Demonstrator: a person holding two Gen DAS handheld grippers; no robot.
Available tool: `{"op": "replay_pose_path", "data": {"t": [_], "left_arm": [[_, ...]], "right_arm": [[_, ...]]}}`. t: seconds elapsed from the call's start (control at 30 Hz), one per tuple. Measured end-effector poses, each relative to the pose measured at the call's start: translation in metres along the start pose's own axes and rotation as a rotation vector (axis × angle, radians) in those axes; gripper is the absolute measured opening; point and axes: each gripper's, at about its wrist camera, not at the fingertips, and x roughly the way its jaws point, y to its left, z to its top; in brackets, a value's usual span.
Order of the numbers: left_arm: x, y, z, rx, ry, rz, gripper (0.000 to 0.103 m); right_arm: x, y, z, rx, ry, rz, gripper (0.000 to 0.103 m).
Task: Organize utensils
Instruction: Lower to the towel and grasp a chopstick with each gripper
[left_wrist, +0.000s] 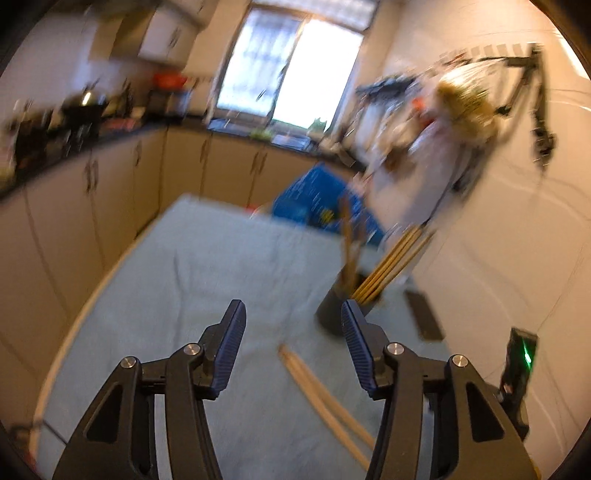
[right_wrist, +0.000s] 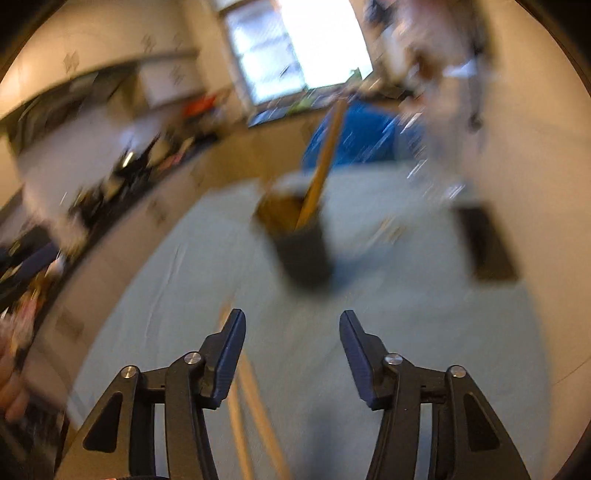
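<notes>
Chopsticks (left_wrist: 317, 387): two on cloth (left_wrist: 203, 258), one holder (left_wrist: 332, 310).

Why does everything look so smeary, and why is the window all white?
Left wrist view: far things smear, the dark round utensil holder is fuzzy, and the bright window washes out white. Right wrist view: blurrier still, with the holder streaked; only the gripper stays sharp.

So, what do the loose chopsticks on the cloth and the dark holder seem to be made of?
The loose chopsticks look like pale, unvarnished wood or bamboo: a matte beige with no shine. The dark holder seems to be matte plastic, though coated metal is possible: an even charcoal surface without reflections. Motion blur leaves both uncertain.
</notes>
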Motion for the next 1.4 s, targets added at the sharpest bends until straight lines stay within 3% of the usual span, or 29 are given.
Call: {"op": "replay_pose_path", "data": {"t": [0.07,0.13,0.3,0.57,0.6,0.7,0.9,0.97,1.0,1.07,1.13,1.2,1.4], "left_arm": [[0.016,0.014,-0.016,-0.033,0.062,0.045,0.052],[0.029,0.025,-0.031,-0.052,0.114,0.071,0.052],[0.041,0.033,-0.049,-0.015,0.136,0.158,0.052],[0.059,0.051,-0.058,-0.052,0.183,0.158,0.052],[0.06,0.054,-0.058,-0.057,0.186,0.16,0.052],[0.064,0.061,-0.061,-0.063,0.195,0.174,0.052],[0.071,0.074,-0.064,-0.075,0.214,0.2,0.052],[0.072,0.074,-0.065,-0.069,0.222,0.201,0.052],[0.073,0.073,-0.066,-0.063,0.226,0.196,0.052],[0.076,0.069,-0.067,-0.052,0.24,0.183,0.052],[0.086,0.059,-0.071,-0.031,0.27,0.161,0.052],[0.097,0.046,-0.076,-0.001,0.311,0.136,0.052],[0.124,0.021,-0.093,0.08,0.389,0.153,0.052]], "right_arm": [[0.014,0.016,-0.023,-0.047,0.082,0.075,0.037],[0.024,0.031,-0.04,-0.103,0.138,0.113,0.036],[0.044,0.044,-0.056,-0.168,0.207,0.075,0.035],[0.068,0.06,-0.062,-0.22,0.254,-0.004,0.019],[0.069,0.062,-0.059,-0.218,0.258,-0.006,0.012],[0.076,0.077,-0.06,-0.218,0.268,0.032,0.01],[0.083,0.108,-0.07,-0.253,0.289,0.17,0.01],[0.08,0.103,-0.063,-0.241,0.274,0.185,0.017],[0.074,0.095,-0.057,-0.229,0.246,0.167,0.028],[0.063,0.08,-0.05,-0.226,0.195,0.088,0.04],[0.058,0.064,-0.043,-0.234,0.169,-0.007,0.042],[0.059,0.052,-0.04,-0.225,0.181,-0.046,0.042],[0.077,0.051,-0.051,-0.267,0.236,-0.083,0.042]]}}
